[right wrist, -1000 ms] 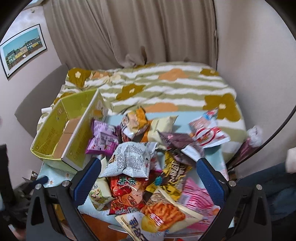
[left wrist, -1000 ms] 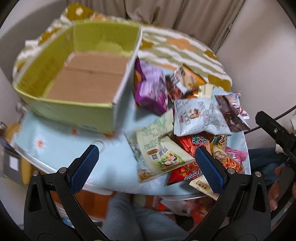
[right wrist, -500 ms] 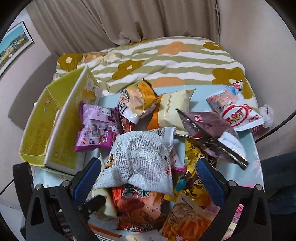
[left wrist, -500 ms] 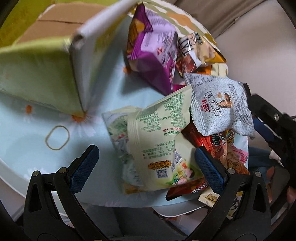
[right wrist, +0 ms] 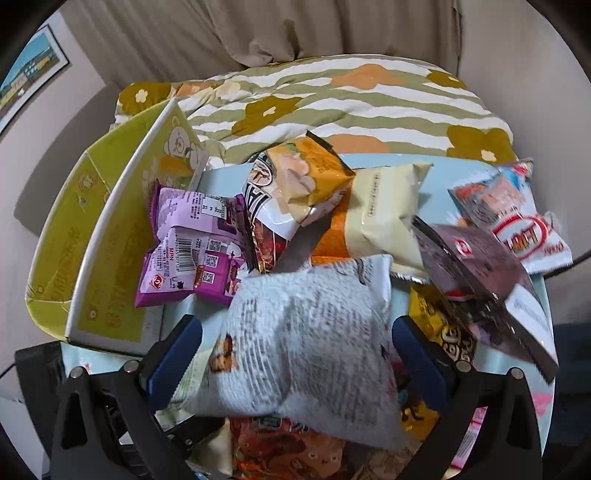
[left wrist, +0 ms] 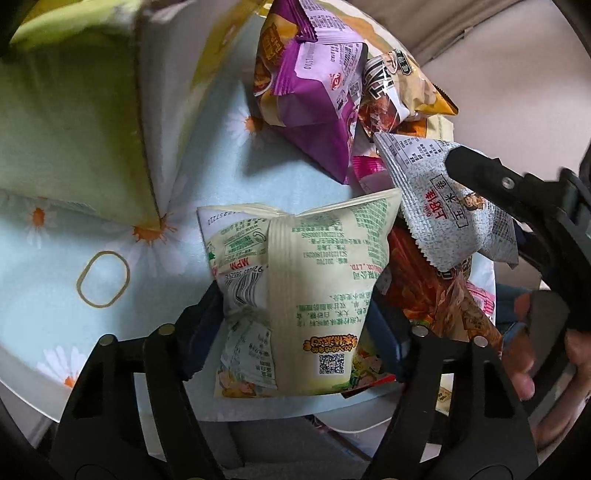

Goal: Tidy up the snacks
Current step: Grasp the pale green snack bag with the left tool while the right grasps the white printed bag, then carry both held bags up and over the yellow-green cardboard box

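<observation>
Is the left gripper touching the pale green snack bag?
Touching. In the left wrist view the left gripper is closing, and both blue pads press into the sides of the pale green snack bag, which bulges between them.

- A home, most likely a bedroom or bed-sitting room.
- A quilt (right wrist: pixel 332 99) with olive and white stripes and orange and brown flowers lies rumpled over a bed just behind the table.
- Beige curtains (right wrist: pixel 258 29) hang in folds behind the bed, against plain pale walls.
- A framed picture (right wrist: pixel 26 74) of a row of buildings hangs on the left wall.
- The small table wears a pale blue tablecloth (left wrist: pixel 229 173) printed with daisies, a household pattern.
- On it lie loose snack packets (right wrist: pixel 310 339) in a heap beside a yellow-green cardboard box (right wrist: pixel 74 229) with a cartoon bear on its side.
</observation>
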### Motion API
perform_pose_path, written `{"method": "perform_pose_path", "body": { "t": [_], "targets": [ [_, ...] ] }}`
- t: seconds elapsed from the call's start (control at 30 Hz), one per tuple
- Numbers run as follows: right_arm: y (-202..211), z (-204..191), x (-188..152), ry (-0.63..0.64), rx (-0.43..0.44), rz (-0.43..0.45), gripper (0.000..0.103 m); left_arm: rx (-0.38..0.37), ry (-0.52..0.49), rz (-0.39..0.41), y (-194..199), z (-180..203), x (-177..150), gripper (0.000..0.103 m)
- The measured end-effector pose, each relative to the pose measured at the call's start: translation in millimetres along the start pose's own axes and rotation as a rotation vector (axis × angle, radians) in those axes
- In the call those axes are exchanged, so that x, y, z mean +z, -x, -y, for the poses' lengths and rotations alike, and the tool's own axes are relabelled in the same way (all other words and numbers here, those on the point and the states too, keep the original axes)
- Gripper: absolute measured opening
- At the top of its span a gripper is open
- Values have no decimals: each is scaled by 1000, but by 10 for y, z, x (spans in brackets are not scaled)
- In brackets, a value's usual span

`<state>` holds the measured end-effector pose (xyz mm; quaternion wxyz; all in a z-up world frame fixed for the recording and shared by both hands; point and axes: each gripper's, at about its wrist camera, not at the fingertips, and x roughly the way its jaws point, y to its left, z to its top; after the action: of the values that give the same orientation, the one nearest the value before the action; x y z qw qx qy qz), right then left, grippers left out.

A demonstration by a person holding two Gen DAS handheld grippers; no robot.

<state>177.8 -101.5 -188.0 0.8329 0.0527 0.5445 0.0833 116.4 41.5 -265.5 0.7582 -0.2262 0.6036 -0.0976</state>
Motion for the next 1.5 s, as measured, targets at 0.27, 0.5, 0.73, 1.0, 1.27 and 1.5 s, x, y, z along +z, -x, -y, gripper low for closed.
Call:
{"method": "perform_pose_path", "body": {
  "t": [0.27, 0.5, 0.73, 1.0, 1.27, 1.5],
  "targets": [
    [-155, -31, 70, 76, -11, -43, 101, 28, -23, 26, 161, -16, 21, 64],
    [-212, -45, 74, 118, 28, -77, 82, 45, -11, 52, 182, 27, -77, 61],
    [-53, -84, 64, 137, 74, -40, 64, 67, -5, 92, 275, 89, -195, 60],
    [303, -112, 96, 153, 134, 30, 63, 105, -17, 149, 532, 251, -295, 59],
    [758, -156, 101, 165, 181, 111, 63, 110, -74, 217, 886, 516, -396, 59],
    [1184, -231, 222, 179, 215, 184, 63, 109, -109, 300, 1252, 701, -333, 59]
  ]
}}
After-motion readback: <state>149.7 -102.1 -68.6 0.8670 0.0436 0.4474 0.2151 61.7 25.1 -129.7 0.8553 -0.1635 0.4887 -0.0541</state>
